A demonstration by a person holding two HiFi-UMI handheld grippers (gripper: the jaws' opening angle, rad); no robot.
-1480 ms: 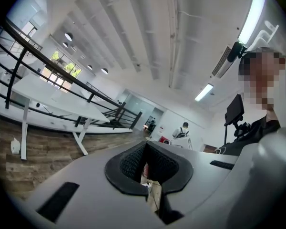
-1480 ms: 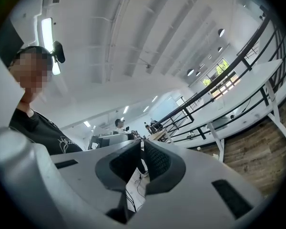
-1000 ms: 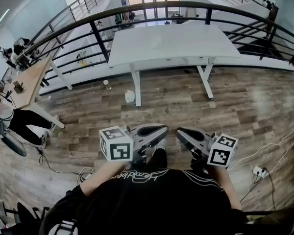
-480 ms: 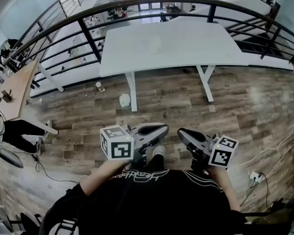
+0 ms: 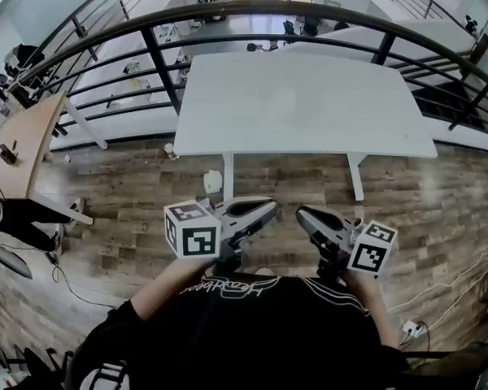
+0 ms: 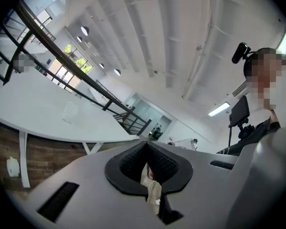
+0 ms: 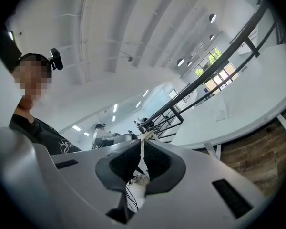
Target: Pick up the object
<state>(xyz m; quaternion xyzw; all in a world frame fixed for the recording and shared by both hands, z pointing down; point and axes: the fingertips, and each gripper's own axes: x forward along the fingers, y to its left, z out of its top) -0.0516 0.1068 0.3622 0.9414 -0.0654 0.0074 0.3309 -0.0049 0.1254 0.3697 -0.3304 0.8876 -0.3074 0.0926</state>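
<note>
**Two shut grippers, short of the table**

Both the left gripper (image 5: 270,208) and the right gripper (image 5: 303,213) were held level near the person's body, jaws together and holding nothing. Judged step: the approach, before any reach. A faint pale shape (image 5: 282,101), possibly the object, lay on the white table (image 5: 228,132), well apart from both tips. The next move would call for closing in and parting the jaws.
</note>
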